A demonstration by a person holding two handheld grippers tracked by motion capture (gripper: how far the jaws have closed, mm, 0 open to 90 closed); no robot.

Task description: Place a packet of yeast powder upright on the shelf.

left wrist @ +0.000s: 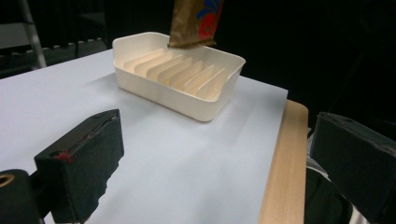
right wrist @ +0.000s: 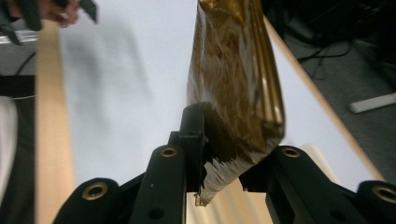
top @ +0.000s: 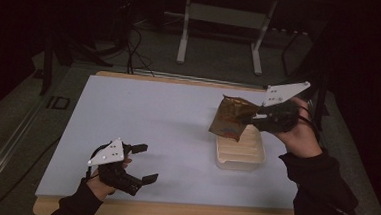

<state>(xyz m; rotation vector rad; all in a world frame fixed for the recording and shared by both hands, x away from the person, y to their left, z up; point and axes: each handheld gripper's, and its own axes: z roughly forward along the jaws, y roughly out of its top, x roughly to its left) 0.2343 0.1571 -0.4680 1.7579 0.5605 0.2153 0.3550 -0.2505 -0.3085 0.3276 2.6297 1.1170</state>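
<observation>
A brown, shiny snack packet (top: 229, 118) hangs in the air above a cream ribbed tray (top: 251, 160) at the right of the white table. My right gripper (top: 257, 116) is shut on the packet's upper edge; in the right gripper view the packet (right wrist: 233, 93) is pinched between the jaws. The left gripper view has the packet's lower end (left wrist: 194, 23) hanging just over the tray (left wrist: 187, 93). My left gripper (top: 142, 162) rests open near the table's front left corner, nothing between its fingers (left wrist: 86, 158).
The white table top (top: 147, 120) has a wooden front edge (top: 172, 214). A metal table frame (top: 218, 29) and cables lie on the dark floor beyond the far edge.
</observation>
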